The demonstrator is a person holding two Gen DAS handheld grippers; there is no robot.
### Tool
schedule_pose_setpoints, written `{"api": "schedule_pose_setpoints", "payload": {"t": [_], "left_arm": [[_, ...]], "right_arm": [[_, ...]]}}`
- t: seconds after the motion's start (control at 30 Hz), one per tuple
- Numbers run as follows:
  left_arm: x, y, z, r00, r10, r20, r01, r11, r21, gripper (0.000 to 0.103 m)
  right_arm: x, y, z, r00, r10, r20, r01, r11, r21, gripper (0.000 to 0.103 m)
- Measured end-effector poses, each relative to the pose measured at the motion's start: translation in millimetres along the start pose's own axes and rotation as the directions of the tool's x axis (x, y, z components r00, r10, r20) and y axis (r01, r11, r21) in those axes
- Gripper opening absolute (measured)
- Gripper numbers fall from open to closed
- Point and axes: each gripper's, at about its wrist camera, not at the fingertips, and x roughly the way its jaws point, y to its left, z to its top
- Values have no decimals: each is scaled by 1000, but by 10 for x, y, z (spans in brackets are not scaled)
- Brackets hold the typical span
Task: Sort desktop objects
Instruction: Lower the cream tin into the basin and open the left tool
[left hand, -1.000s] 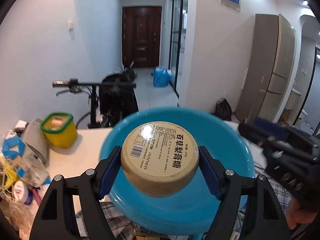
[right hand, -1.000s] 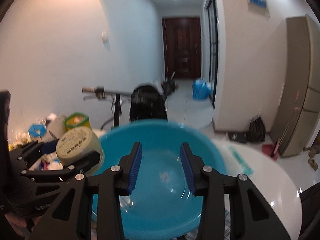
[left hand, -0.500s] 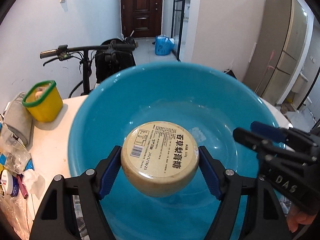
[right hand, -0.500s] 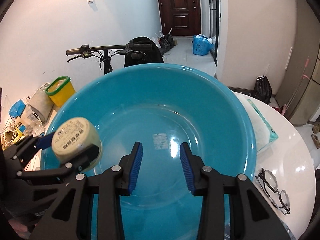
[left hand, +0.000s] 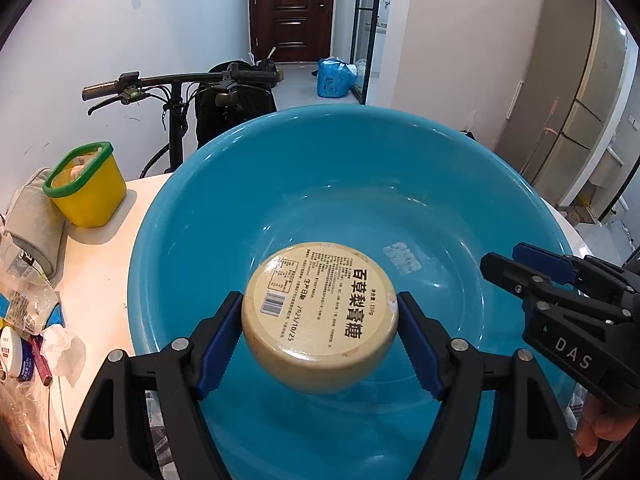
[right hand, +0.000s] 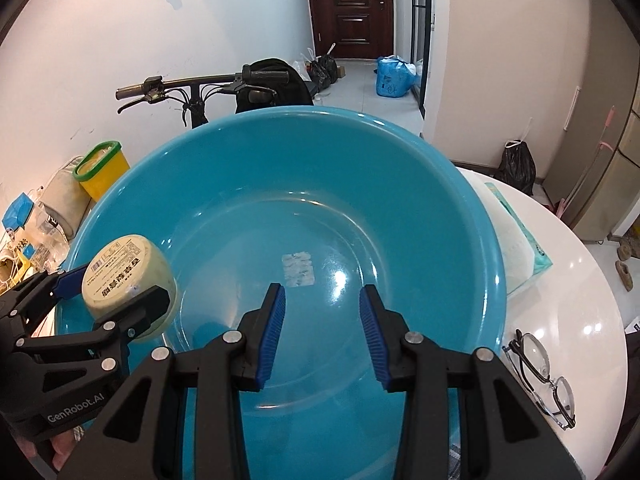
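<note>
The left gripper (left hand: 320,332), clenched on the round tin (left hand: 320,312), has descended over the blue basin (left hand: 360,152) at frame centre; release appears imminent. The right gripper (right hand: 322,332) hovers beside it, fingers parted and empty.

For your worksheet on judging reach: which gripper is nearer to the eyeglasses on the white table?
Right. The right gripper hangs open over the blue basin, with the eyeglasses just beyond the rim on its right. The left gripper, holding the round tin, is at the basin's opposite side.
</note>
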Motion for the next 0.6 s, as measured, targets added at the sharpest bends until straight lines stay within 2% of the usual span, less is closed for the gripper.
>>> {"api": "schedule_pose_setpoints", "payload": {"t": [0.17, 0.23, 0.33, 0.6], "left_arm": [[-10, 5, 7, 1000, 16, 8, -16, 1000, -1, 79], [-47, 0, 18, 999, 26, 28, -26, 1000, 9, 88], [-125, 3, 38, 997, 40, 61, -41, 999, 18, 88], [-252, 51, 71, 996, 28, 83, -28, 1000, -6, 88]], "right_arm": [[-29, -20, 17, 1000, -2, 17, 2, 1000, 4, 38], [-46, -34, 28, 1000, -6, 25, 6, 1000, 11, 38], [-70, -47, 44, 999, -6, 34, 6, 1000, 14, 38], [-137, -101, 89, 998, -11, 54, 9, 999, 33, 38]]}}
